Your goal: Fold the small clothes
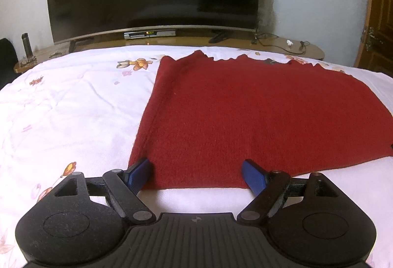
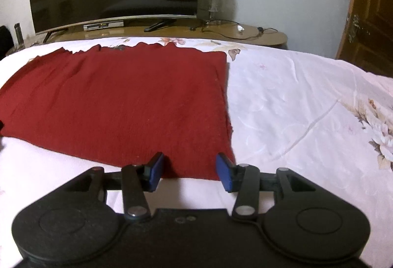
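While the red cloth (image 1: 245, 115) lies flat on the floral bedsheet (image 1: 73, 108), both grippers sit at its near edge. Left gripper (image 1: 197, 173) gapes wide over the near-left corner. Right gripper (image 2: 189, 171), also spread, straddles the near-right corner.
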`<move>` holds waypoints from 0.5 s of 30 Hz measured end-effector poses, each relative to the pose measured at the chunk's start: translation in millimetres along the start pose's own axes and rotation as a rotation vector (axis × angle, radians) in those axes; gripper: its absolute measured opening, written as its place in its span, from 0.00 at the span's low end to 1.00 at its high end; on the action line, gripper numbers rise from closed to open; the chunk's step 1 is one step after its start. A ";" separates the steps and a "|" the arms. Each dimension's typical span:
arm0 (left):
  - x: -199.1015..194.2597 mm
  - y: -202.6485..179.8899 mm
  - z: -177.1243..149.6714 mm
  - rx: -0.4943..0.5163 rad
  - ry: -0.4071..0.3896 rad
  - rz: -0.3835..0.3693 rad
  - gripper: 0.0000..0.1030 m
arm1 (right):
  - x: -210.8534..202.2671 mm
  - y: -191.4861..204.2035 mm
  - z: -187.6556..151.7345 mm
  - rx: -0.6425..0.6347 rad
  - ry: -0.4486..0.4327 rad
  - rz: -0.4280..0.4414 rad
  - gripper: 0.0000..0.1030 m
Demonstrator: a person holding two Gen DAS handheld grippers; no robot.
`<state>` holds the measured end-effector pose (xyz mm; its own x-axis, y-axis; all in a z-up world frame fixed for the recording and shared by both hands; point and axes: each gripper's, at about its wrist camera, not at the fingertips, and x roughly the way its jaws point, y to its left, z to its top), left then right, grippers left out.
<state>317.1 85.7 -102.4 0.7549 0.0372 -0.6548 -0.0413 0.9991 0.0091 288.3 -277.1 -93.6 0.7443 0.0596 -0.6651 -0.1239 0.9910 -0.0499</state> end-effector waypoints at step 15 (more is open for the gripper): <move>-31.8 15.3 2.6 -0.093 0.026 0.012 0.81 | -24.4 -12.1 6.9 0.090 -0.026 0.050 0.47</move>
<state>294.2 99.8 -79.5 0.7367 0.0474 -0.6746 -0.1116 0.9924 -0.0521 276.1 -289.8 -71.7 0.7553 0.1111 -0.6459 -0.1026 0.9934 0.0508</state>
